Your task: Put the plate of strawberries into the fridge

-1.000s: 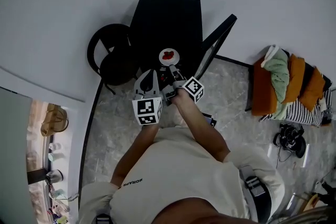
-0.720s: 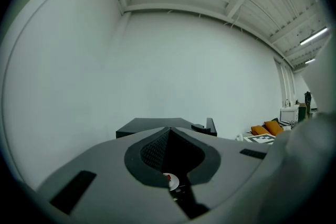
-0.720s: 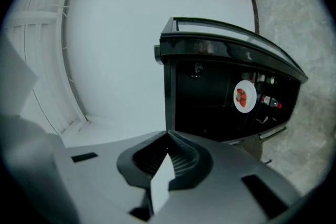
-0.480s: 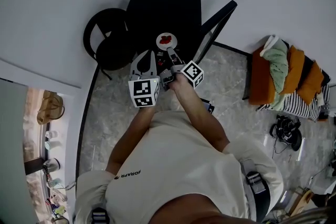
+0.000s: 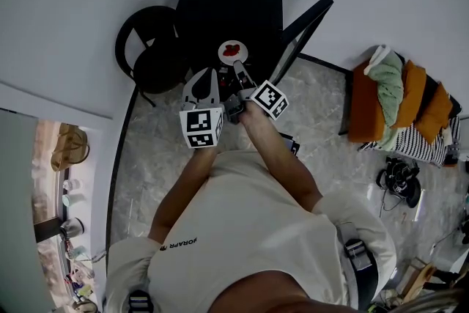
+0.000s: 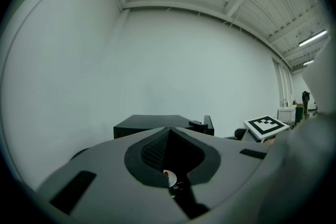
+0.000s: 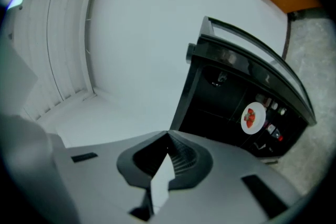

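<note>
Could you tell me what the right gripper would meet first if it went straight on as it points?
Probably the white wall behind the fridge: the right gripper aims just past its top edge, clear of the plate of strawberries. Depth is unclear; it could clip that edge.

Small dark lettering (image 5: 180, 242) on the shirt (image 5: 249, 223); too blurred to read.

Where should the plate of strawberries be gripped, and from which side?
Probably the bare white rim of the plate of strawberries, on the side nearest the person: it lies flat with the strawberries heaped in the middle, and the black fridge lies beyond it.
</note>
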The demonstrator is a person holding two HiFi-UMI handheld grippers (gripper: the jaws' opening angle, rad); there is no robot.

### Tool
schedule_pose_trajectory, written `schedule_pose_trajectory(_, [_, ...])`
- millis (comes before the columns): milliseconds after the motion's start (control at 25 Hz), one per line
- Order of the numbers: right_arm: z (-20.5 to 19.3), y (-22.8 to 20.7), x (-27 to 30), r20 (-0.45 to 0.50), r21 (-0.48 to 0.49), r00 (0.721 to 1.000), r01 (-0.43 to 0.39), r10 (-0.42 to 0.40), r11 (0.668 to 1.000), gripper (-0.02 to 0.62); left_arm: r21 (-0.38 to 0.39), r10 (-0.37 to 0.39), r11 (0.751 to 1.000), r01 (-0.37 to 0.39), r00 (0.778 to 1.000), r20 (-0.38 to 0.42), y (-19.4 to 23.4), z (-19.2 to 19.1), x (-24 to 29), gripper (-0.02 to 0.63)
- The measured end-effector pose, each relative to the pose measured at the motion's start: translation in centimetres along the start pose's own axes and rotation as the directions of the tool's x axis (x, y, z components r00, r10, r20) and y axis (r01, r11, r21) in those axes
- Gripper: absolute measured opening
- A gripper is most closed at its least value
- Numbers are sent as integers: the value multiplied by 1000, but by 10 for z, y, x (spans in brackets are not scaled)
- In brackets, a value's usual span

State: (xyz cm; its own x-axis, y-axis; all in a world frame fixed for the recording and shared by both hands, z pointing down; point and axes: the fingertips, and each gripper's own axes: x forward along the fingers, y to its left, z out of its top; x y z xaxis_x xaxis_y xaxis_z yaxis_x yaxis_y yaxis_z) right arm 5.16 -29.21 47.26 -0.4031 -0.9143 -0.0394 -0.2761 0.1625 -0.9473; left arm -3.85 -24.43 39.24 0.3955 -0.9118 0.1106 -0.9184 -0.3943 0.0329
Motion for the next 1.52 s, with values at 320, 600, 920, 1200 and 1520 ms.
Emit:
schedule_pose_trajectory(320, [-2,32,-1,-84,-360,996,-71,44,930,12,-11,6,1000,-6,1000,4,4,-1,2,2])
schedule_pose_trajectory(600, [-8,67,-4,-142,-628,988,-143,68,765,12,-23,9,1000,-9,1000,11,6,-2,2,2])
schedule_pose_trajectory(920, [-15,79,-9,-191,-766,980,-187,60,615,12,-30,13,999,-12,1000,27,6,0,-1,2])
schedule_pose_trajectory(1200, [-26,90,-13,-220,-849,975,-210,37,485,12,-25,17,1000,-16,1000,20,6,-1,-3,2])
schedule_pose_trajectory(1520, [-28,95,-15,-219,-867,975,-212,38,451,12,-8,14,1000,-14,1000,21,5,0,-2,2])
